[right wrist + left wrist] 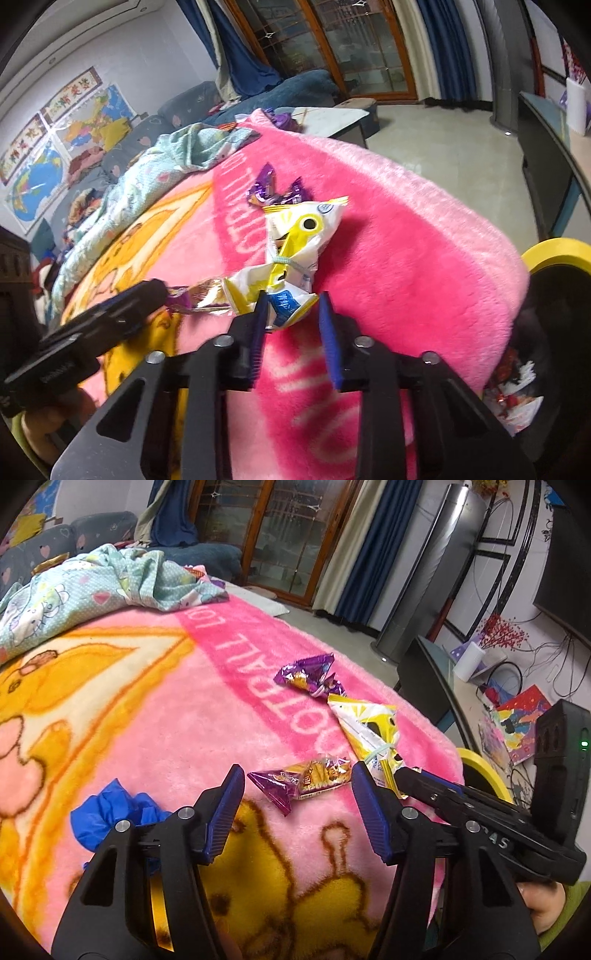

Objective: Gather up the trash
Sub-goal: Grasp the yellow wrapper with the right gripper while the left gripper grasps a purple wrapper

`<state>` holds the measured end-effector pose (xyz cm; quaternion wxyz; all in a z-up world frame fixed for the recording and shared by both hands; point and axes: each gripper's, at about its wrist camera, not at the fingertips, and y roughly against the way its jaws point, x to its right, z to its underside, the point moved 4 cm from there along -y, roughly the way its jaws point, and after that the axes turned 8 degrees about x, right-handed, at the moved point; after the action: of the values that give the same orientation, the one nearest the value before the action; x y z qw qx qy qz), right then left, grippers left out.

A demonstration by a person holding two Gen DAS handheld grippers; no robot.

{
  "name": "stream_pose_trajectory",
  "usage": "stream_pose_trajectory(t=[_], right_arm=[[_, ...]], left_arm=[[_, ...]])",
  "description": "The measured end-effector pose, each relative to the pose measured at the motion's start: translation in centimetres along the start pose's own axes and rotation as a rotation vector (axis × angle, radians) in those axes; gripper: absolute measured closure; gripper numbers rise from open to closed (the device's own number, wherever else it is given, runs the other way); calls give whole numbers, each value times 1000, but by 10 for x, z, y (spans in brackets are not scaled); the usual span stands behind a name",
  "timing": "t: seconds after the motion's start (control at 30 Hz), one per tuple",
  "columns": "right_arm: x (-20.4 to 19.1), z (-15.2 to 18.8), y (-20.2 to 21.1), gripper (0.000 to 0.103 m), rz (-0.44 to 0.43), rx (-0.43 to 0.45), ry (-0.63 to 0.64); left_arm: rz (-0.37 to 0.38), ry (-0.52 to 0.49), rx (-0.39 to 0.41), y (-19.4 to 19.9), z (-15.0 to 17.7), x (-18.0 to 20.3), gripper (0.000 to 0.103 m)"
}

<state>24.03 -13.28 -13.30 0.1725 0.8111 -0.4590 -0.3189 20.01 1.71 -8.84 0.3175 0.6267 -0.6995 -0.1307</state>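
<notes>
1. Bin [557,254]: a black container with a yellow rim stands at the right edge of the pink blanket [406,229]. Inside, red and white scraps [517,395] show; their number cannot be told.
2. Wrappers on the blanket, counted: three. One white-and-yellow wrapper [295,240], tied round the middle with a band; two purple-and-gold candy wrappers, the near candy wrapper [306,779] and the far candy wrapper [310,675].
3. One crumpled blue piece [107,819] lies at the left, beside the left fingers.
4. Left gripper [297,808]: fingers spread, the near candy wrapper lying between the tips, neither pad touching it.
5. Right gripper [293,325]: fingers partly drawn in around the lower end of the white-and-yellow wrapper; the left pad touches it, the right pad stands clear.
6. One patterned cloth [110,579] is heaped at the blanket's far end.
</notes>
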Motion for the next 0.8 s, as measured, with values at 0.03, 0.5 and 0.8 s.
stream_pose_trajectory(t=[0.03,0.5,0.8], right_arm=[[-1,1,1,79,0,0,9],[0,4,15,81,22,-5,52],[3,3,28,82,32,-1,57]], left_arm=[[-5,1,-7,-3,1,0,51],[-44,1,-76,-28,9,0,78],[6,-12,-39,-16,7,8,84]])
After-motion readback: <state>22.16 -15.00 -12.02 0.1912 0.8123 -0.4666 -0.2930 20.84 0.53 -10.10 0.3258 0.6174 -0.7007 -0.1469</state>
